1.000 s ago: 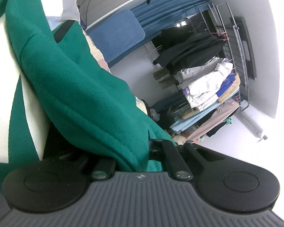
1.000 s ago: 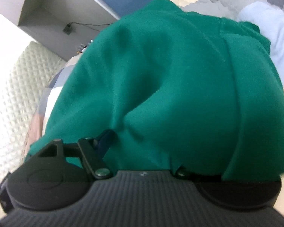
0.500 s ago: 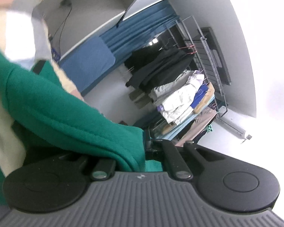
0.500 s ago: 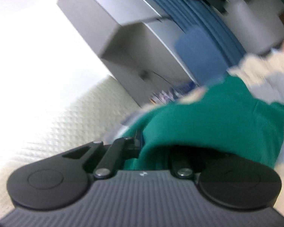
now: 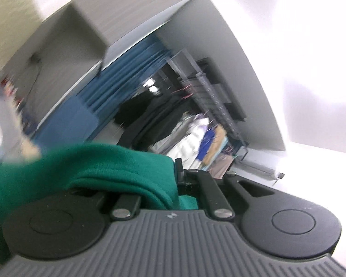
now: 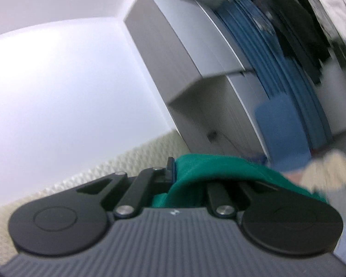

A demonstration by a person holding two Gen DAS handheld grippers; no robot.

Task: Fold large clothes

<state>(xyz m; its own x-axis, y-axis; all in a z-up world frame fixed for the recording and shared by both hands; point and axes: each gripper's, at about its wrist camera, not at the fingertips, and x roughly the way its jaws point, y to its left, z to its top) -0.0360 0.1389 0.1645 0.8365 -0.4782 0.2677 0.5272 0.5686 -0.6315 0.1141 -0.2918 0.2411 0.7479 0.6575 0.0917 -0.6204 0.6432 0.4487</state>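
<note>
— Lifted since a second ago, both of them: bedding and heaped cloth out of sight now, wall and grey cabinet point(image 6: 186, 69) in view instead. Right gripper point(image 6: 173, 173) wide apart back then, now pinched shut on the green garment point(image 6: 210, 168).

— And left gripper point(image 5: 176, 173)?

— Clamped on the same green garment point(image 5: 103, 166), as before. Cloth caught between the jaws and spilling out to the left side of that view, down over the gripper body.

— Direction of the cloth from the right one?

— Opposite way: out of the jaws and off to the right, toward the blurred cream bedding point(image 6: 329, 170). So, probably one edge stretched between the two grippers, long axis running from one to the other, the rest hanging below out of sight.

— Nearer hand?

— Neither; both already on the cloth. Hard to say how taut, much motion blur.

— Beyond that?

— Blue curtain point(image 5: 131, 73), then a rack of hanging clothes point(image 5: 196, 127) well behind.

— Next move, as a guess?

— Spreading apart to open the garment flat, then lowering onto the bed.
</note>
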